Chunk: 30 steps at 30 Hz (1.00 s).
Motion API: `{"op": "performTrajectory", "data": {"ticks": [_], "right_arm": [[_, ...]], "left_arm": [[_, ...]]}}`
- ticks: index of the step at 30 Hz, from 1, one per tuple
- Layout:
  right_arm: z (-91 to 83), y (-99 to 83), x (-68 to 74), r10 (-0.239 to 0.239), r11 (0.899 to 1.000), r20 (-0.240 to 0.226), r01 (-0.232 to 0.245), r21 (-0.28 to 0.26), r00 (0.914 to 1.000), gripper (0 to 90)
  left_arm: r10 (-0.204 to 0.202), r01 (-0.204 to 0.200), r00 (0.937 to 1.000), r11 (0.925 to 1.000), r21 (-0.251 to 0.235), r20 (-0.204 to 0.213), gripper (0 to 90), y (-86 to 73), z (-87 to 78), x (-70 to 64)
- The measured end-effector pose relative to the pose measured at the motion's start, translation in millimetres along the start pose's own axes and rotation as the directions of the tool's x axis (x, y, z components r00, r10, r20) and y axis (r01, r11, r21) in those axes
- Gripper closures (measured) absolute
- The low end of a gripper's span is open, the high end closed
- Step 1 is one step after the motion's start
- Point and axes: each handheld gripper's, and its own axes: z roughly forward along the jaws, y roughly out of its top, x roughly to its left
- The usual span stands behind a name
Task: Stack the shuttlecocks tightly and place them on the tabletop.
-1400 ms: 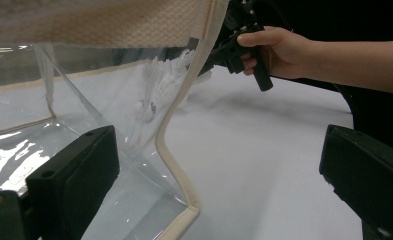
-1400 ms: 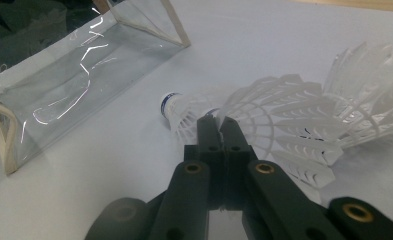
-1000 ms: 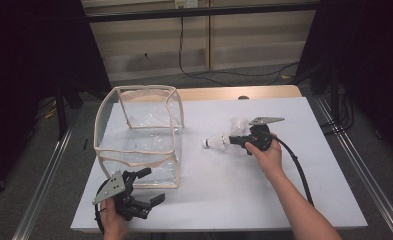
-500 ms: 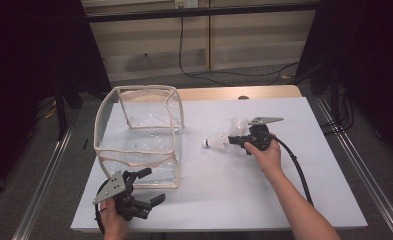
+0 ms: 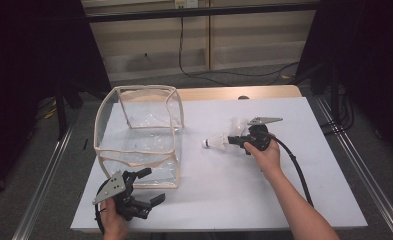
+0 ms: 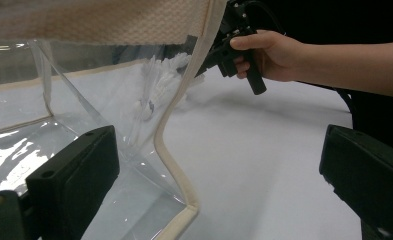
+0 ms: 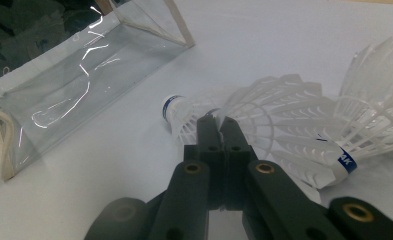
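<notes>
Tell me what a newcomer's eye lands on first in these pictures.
First, the clear plastic bag with cream trim, standing open at the left of the white table. Next, the white shuttlecock at mid-table, its feather skirt pinched by the right gripper, with more shuttlecocks lying beside it. The left gripper waits open at the bag's near corner.

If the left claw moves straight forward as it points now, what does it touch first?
Probably the clear bag: its beige corner edge stands just ahead of the open left claw, nearer the left jaw. Depth is hard to judge.
</notes>
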Motion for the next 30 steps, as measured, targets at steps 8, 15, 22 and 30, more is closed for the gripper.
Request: {"op": "performTrajectory", "data": {"ticks": [8,15,22,30], "right_arm": [[1.9,-0.9,-1.1,0.008,1.000,-0.007,-0.008,0.004,0.9999,90.0],[5.6,-2.5,0.7,0.007,1.000,-0.023,-0.007,0.002,0.9997,90.0],[6.5,-2.7,1.0,0.012,1.000,-0.030,-0.012,-0.002,0.9995,90.0],[7.1,-3.0,1.7,0.010,1.000,-0.037,-0.010,0.000,0.9992,90.0]], "left_arm": [[0.001,-0.001,1.0000,1.0000,0.000,0.001,2.8,0.0,0.1,0.0],[0.001,-0.001,1.0000,1.0000,-0.001,0.000,2.8,0.0,0.0,0.0],[0.002,-0.002,1.0000,1.0000,0.001,0.001,2.8,-0.1,0.2,0.1],[0.001,-0.001,1.0000,1.0000,-0.001,0.001,2.8,0.0,0.2,-0.2]]}}
